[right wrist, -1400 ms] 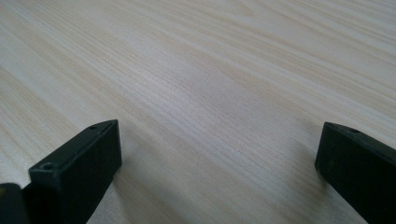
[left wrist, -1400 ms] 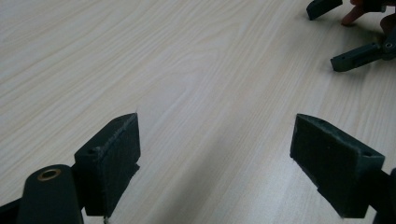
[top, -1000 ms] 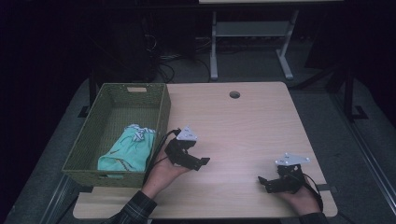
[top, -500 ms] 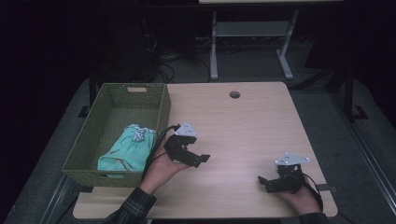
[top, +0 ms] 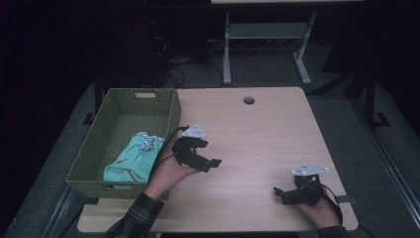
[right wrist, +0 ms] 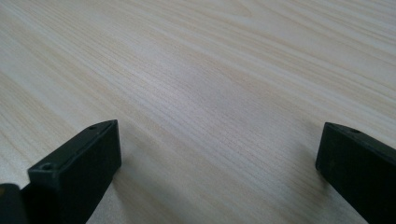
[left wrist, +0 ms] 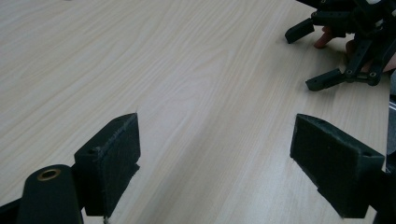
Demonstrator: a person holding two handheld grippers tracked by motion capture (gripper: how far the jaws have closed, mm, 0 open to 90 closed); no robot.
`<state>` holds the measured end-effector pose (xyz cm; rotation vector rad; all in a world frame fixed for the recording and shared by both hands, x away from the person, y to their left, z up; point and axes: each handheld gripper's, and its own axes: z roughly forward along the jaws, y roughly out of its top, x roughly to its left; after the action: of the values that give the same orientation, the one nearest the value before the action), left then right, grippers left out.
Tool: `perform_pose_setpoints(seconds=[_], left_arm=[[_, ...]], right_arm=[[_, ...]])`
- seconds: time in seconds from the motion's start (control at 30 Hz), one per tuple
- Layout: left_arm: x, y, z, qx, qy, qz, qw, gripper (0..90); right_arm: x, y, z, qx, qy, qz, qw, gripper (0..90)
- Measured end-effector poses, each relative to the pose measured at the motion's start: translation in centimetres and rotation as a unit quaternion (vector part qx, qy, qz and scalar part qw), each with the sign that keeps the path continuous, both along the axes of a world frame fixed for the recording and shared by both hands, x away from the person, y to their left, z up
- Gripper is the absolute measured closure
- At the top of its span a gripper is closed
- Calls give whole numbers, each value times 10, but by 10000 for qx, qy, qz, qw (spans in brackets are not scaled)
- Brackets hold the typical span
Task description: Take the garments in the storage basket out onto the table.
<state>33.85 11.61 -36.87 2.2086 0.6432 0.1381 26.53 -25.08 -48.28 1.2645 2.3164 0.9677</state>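
Both grippers are over bare wood right now, nothing in either one. The left gripper sits just beside the near right corner of the green woven basket, held up off the table by the person's left hand, with its jaws pointing out to the right across the tabletop. In the left gripper view the jaws are spread wide apart with only wood grain between them.

The right gripper is down near the front right edge of the table, well apart from the left one, jaws pointing left toward it. Its own view shows the two black jaws far apart at the bottom corners, so released too, and low over the surface. You can also spot the right gripper in the top right corner of the left gripper view.

The closest thing to the left gripper is a crumpled teal cloth with a whitish bit at its far end. It's lying inside the basket, in the near right part, up against the wall nearest that gripper.
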Motion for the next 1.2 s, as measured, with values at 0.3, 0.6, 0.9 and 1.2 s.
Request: perform_pose_setpoints(seconds=[0.3, 0.6, 0.9, 1.2], left_arm=[[4, 13, 11, -55, 24, 1, 10000, 152], [3, 30, 27, -129, -129, 121, 9998, 151], [2, 40, 34, -109, -153, 114, 9998, 152], [1, 52, 41, -128, -173, 164, 9996, 153]], right_arm=[[0, 0, 0, -8, 7, 4, 10000, 0], [0, 0, 0, -14, -13, 14, 10000, 0], [0, 0, 0, -15, -16, 18, 10000, 0], [0, 0, 0, -12, -11, 14, 10000, 0]])
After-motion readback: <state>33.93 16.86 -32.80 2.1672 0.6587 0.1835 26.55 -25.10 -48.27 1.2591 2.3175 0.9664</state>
